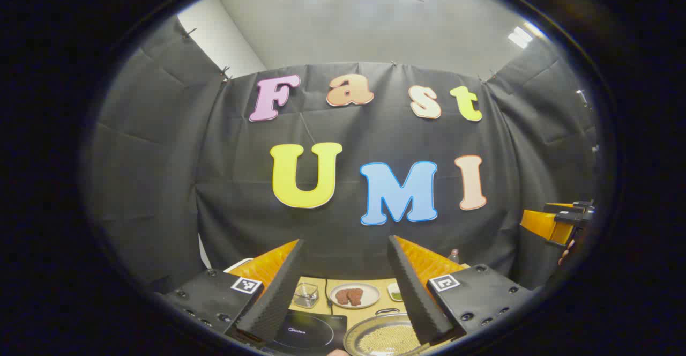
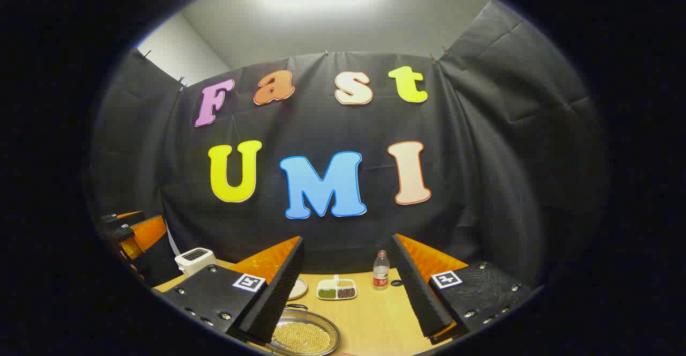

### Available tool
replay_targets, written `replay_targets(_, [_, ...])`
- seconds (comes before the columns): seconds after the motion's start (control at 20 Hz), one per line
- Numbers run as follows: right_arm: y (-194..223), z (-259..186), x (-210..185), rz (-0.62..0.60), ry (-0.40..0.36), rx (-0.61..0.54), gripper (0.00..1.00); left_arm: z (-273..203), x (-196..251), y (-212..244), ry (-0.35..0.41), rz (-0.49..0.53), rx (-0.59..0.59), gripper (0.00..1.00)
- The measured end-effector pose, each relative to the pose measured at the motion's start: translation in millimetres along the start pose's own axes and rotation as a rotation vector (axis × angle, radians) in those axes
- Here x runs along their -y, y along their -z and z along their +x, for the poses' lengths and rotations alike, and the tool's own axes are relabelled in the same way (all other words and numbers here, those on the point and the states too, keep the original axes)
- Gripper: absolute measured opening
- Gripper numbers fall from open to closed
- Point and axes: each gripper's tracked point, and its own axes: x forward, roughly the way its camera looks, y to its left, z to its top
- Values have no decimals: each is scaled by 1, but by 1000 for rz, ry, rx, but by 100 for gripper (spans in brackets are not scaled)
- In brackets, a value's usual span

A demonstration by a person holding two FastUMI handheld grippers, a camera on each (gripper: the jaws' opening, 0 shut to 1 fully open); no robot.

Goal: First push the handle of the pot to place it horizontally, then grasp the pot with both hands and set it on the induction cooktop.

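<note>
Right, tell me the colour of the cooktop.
Black, glossy: the cooktop shows best in the left gripper view, beside the pot.

shallow metal pot [image 1: 387, 336] filled with yellow beans, on the wooden table, thin handle [image 1: 387, 310] at its far rim, just beside the black induction cooktop [image 1: 311, 332]

The left gripper [image 1: 345, 286] is held above the table [image 2: 375, 313] with jaws wide apart, holding nothing. The right gripper [image 2: 348, 286] is likewise above it, also wide apart.
</note>
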Motion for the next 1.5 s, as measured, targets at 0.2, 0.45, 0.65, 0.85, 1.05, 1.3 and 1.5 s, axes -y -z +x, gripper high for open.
replay_targets(0.2, [5,-2,-10,-8,14,-6,97,7,-6,12,22,0,-24,95])
replay_targets(0.45, [10,-5,-16,-8,68,-18,97,8,-19,16,61,-5,-16,95])
replay_targets(0.65, [9,-7,-23,-7,96,-4,97,12,-18,20,113,-15,-20,95])
replay_targets(0.85, [11,-6,-24,-24,106,-2,97,13,-17,18,130,7,-13,98])
replay_targets(1.05, [20,-4,-24,-27,93,-30,97,14,-12,20,129,5,-17,98])
replay_targets(1.3, [61,-4,-31,-18,47,-143,97,14,-14,36,114,18,-40,98])
replay_targets(1.5, [113,-4,-43,-14,16,-310,73,20,-20,56,101,12,-73,98])
